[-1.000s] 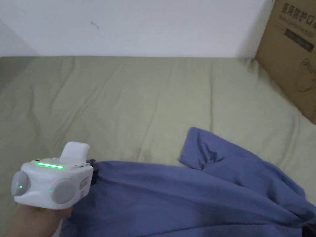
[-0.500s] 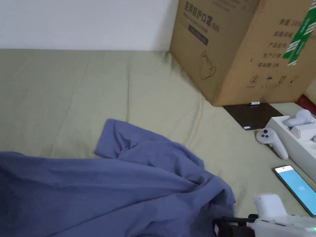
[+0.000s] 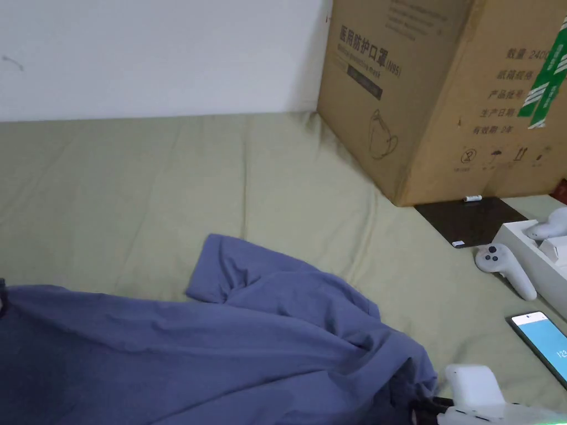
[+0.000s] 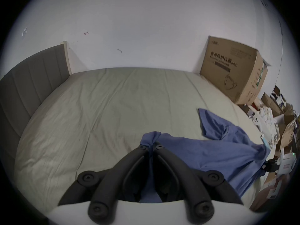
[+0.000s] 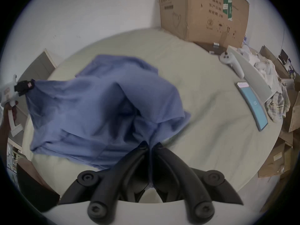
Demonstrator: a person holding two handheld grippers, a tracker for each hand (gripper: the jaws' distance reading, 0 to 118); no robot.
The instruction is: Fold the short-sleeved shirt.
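Note:
A blue short-sleeved shirt is stretched across the near part of the olive-green bed, one sleeve lying flat toward the wall. My left gripper is shut on a bunched corner of the shirt in the left gripper view. My right gripper is shut on the opposite end of the shirt, whose cloth hangs slack ahead of the jaws. The right gripper sits at the bottom right of the head view, pinching the shirt's edge. The left gripper holds the far corner in the right gripper view.
A large cardboard box stands on the bed's far right corner against the white wall. To the right lie a white controller, a white tray, a phone with a lit screen and a dark flat board. A grey headboard bounds the left.
The head camera has swung right, then slightly back left and down. The shirt stays stretched between both grippers, its sleeve lying in the same spot on the bed.

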